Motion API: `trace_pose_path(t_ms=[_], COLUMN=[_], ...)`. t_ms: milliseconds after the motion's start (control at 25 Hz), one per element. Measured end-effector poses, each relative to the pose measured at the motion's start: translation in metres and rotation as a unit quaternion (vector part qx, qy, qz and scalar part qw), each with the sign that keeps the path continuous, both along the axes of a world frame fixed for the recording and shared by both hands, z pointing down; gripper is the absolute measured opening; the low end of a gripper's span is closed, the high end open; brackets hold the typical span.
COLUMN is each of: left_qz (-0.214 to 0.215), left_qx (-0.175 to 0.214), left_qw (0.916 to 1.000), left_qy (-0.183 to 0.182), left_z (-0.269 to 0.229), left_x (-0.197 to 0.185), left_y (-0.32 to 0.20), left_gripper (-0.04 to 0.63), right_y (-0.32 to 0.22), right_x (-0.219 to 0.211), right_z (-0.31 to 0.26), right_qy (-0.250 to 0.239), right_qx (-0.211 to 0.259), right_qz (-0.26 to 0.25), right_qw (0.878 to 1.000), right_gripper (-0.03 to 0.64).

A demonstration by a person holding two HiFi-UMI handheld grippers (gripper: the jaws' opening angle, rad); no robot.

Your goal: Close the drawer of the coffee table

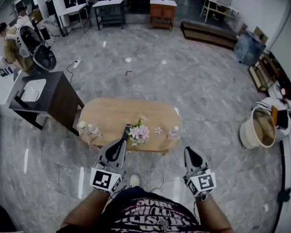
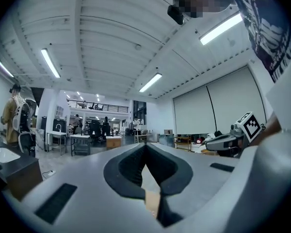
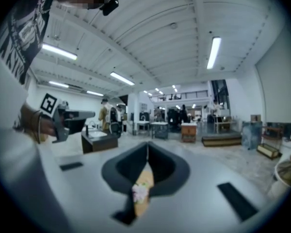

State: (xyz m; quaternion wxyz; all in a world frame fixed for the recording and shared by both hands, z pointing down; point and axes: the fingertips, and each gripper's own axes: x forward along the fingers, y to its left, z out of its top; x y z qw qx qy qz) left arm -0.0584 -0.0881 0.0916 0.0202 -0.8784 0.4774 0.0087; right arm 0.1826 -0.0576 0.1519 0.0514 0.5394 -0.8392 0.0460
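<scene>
Head view: table (image 1: 111, 115) stands ahead of the person. No drawer juts from its near edge, so closing looks done, nothing left. Left gripper (image 1: 122, 142) and right gripper (image 1: 190, 153) hang short of that edge, the 2 empty, jaws together.

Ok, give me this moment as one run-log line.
left tool: shut, empty | right tool: shut, empty | both: held clear of coffee table | drawer: none seen open

The oval light-wood coffee table (image 1: 116, 118) stands on grey marbled floor (image 1: 184, 76).
</scene>
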Motion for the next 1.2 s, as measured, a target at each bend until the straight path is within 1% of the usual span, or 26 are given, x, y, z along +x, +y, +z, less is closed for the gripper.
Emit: trace_pose_path(t_ms=[80,160,240,360,440,520,640,760,840,960,1080,1200], left_qz=[0.020,0.041,0.051,0.040,0.030,0.028,0.029,0.029,0.028,0.017,0.007,0.008], left_qx=[0.011,0.027,0.034,0.040,0.035,0.034,0.043,0.028,0.034,0.046,0.034,0.027], left_qw=[0.9997,0.9987,0.9979,0.9983,0.9989,0.9990,0.9984,0.9989,0.9986,0.9984,0.9993,0.9994], left_qy=[-0.001,-0.011,-0.020,-0.014,-0.007,-0.009,-0.023,-0.026,-0.028,-0.027,-0.016,-0.020], left_z=[-0.005,-0.011,-0.016,-0.028,-0.030,-0.031,-0.029,-0.033,-0.042,-0.041,-0.033,-0.029], left_x=[0.011,0.026,0.038,0.049,0.051,0.048,0.048,0.053,0.054,0.056,0.061,0.065], left_y=[0.001,-0.003,-0.007,-0.008,-0.009,-0.010,-0.006,-0.003,-0.007,-0.007,-0.001,0.004], left_gripper=[0.023,0.023,0.021,0.023,0.023,0.023,0.022,0.023,0.023,0.023,0.023,0.023], right_y=[0.005,0.006,0.003,-0.002,-0.007,-0.011,-0.011,-0.009,-0.013,-0.012,-0.007,-0.004], right_x=[-0.011,-0.023,-0.034,-0.039,-0.039,-0.040,-0.039,-0.039,-0.043,-0.045,-0.042,-0.039], right_z=[0.001,-0.003,-0.012,-0.022,-0.032,-0.040,-0.044,-0.047,-0.052,-0.049,-0.046,-0.042], right_qy=[-0.003,0.006,0.023,0.053,0.049,0.042,0.041,0.072,0.085,0.075,0.068,0.061], right_qx=[0.000,0.015,0.033,0.047,0.077,0.088,0.086,0.084,0.095,0.094,0.093,0.087], right_qz=[-0.010,-0.025,-0.042,-0.057,-0.064,-0.067,-0.068,-0.083,-0.098,-0.109,-0.106,-0.102], right_qw=[1.000,1.000,0.998,0.996,0.994,0.993,0.993,0.990,0.987,0.987,0.988,0.989], right_gripper=[0.035,0.035,0.035,0.035,0.035,0.035,0.035,0.035,0.035,0.035,0.035,0.034])
